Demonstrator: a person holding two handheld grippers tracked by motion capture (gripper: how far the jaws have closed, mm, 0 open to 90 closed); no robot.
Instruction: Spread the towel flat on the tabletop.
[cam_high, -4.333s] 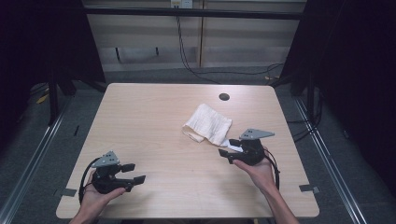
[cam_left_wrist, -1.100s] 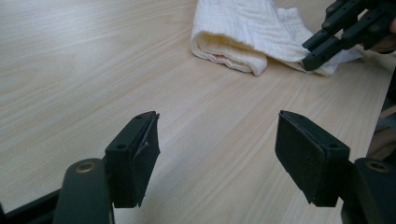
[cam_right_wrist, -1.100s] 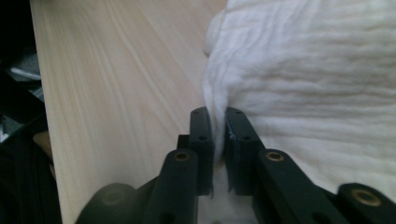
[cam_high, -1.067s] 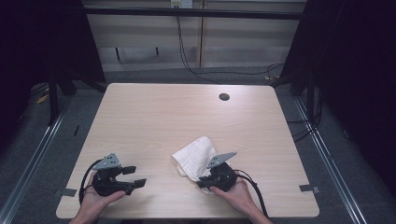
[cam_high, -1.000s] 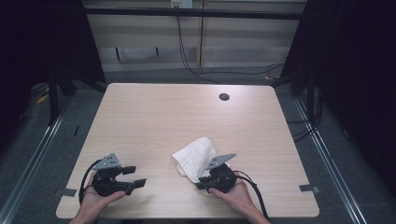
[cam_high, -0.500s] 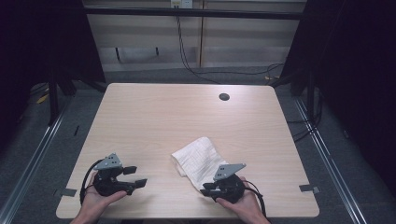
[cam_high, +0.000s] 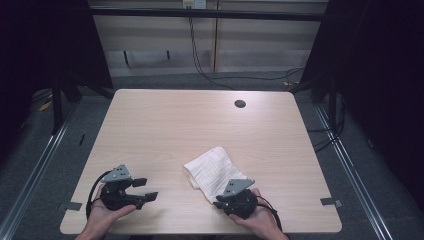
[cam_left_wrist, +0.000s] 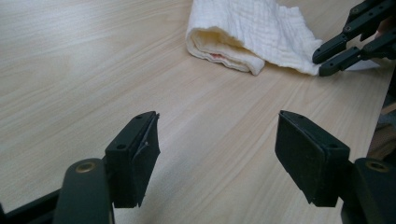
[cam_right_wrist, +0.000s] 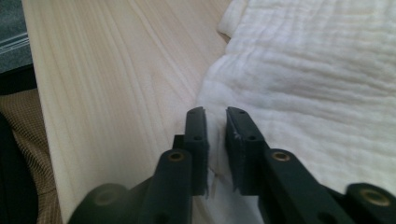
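Note:
A white crumpled towel (cam_high: 210, 167) lies near the front middle of the wooden table (cam_high: 190, 125). My right gripper (cam_high: 218, 202) sits at the towel's near corner. In the right gripper view its jaws (cam_right_wrist: 215, 116) stand almost together with the edge of the towel (cam_right_wrist: 317, 84) pinched between them; they have just been closing. My left gripper (cam_high: 149, 189) rests at the front left, pointing right, jaws wide open (cam_left_wrist: 217, 135) with only bare table between them. In the left gripper view the towel (cam_left_wrist: 261, 32) lies ahead, with the right gripper (cam_left_wrist: 320, 63) at its corner.
A dark round cable hole (cam_high: 240, 103) is set in the table's far right part. The table's front edge runs just behind both hands. Cables trail over the floor beyond the far edge. Brown cloth of the person's clothing (cam_right_wrist: 23, 154) lies past the near edge.
The right gripper brought the towel from the right middle to the front centre, then drew back a little toward the near edge. The left gripper has stayed put.

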